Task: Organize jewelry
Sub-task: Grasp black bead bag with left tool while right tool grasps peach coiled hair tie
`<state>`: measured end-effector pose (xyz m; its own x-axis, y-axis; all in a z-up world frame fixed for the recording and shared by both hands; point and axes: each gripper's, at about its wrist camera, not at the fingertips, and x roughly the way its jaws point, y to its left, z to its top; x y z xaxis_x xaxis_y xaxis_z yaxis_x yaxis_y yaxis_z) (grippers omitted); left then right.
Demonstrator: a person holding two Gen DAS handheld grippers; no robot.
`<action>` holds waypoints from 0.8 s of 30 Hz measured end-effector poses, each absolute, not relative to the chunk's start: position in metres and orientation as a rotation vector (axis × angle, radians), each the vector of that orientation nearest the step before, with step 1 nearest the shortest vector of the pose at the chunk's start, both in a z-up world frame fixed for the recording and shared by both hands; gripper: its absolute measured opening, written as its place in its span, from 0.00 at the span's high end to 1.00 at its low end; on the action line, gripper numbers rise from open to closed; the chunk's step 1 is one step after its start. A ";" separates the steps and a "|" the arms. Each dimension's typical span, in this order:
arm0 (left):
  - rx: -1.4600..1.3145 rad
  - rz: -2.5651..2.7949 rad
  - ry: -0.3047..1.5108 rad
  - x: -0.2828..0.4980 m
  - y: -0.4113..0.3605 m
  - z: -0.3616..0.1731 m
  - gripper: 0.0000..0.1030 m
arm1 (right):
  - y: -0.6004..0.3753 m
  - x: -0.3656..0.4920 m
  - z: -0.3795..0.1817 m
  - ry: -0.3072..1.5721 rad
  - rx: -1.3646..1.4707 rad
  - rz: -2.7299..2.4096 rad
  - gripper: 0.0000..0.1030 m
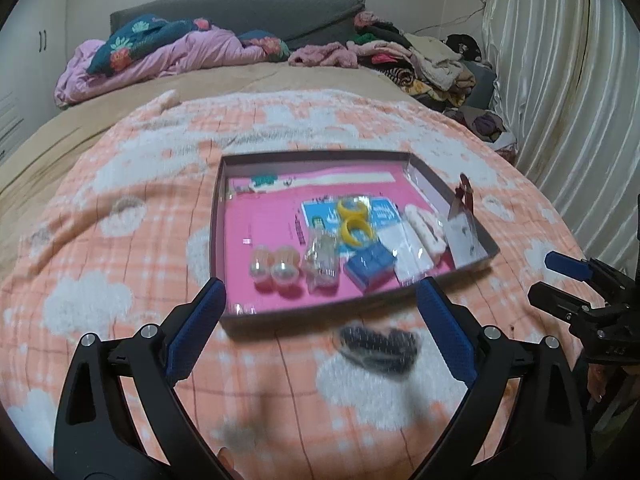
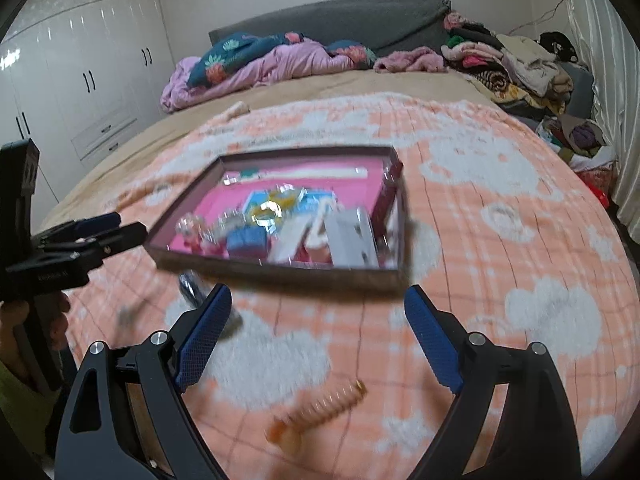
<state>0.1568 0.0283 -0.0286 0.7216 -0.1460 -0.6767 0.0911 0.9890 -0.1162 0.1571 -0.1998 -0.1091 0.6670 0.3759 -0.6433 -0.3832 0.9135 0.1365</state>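
A shallow box with a pink floor [image 1: 256,216] lies on the orange blanket and also shows in the right wrist view [image 2: 280,272]. In it lie two pearl pieces [image 1: 274,270], a clear packet [image 1: 320,260], yellow rings [image 1: 354,220], a blue block [image 1: 370,268] and white packets [image 1: 416,240]. My left gripper [image 1: 320,304] is open, just short of the box's near wall. A blurred dark item [image 1: 376,344] lies between its fingers. My right gripper [image 2: 318,308] is open over the blanket. An orange comb-like clip [image 2: 316,412] lies between its fingers.
The orange and white blanket [image 2: 500,280] covers the near bed. Bedding [image 1: 160,52] and piled clothes [image 1: 424,64] lie at the far end. A curtain [image 1: 560,80] hangs on the right; white wardrobes [image 2: 80,80] stand on the left. A small blurred item [image 1: 236,436] lies near me.
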 end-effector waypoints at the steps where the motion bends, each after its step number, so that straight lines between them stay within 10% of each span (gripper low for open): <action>1: -0.076 -0.134 0.760 0.154 0.028 -0.031 0.13 | -0.202 0.155 -0.113 0.738 -0.012 0.430 0.15; 18: 0.012 -0.219 0.888 0.137 -0.008 -0.080 0.11 | -0.203 0.147 -0.169 0.936 -0.030 0.445 0.16; 24: 0.019 -0.212 0.916 0.148 -0.009 -0.095 0.11 | -0.198 0.148 -0.183 0.964 -0.022 0.444 0.55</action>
<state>0.1477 -0.0089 -0.0953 0.5899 -0.1741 -0.7885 0.1902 0.9790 -0.0738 0.1476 -0.1984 -0.1827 0.4877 0.3554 -0.7974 -0.3744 0.9103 0.1768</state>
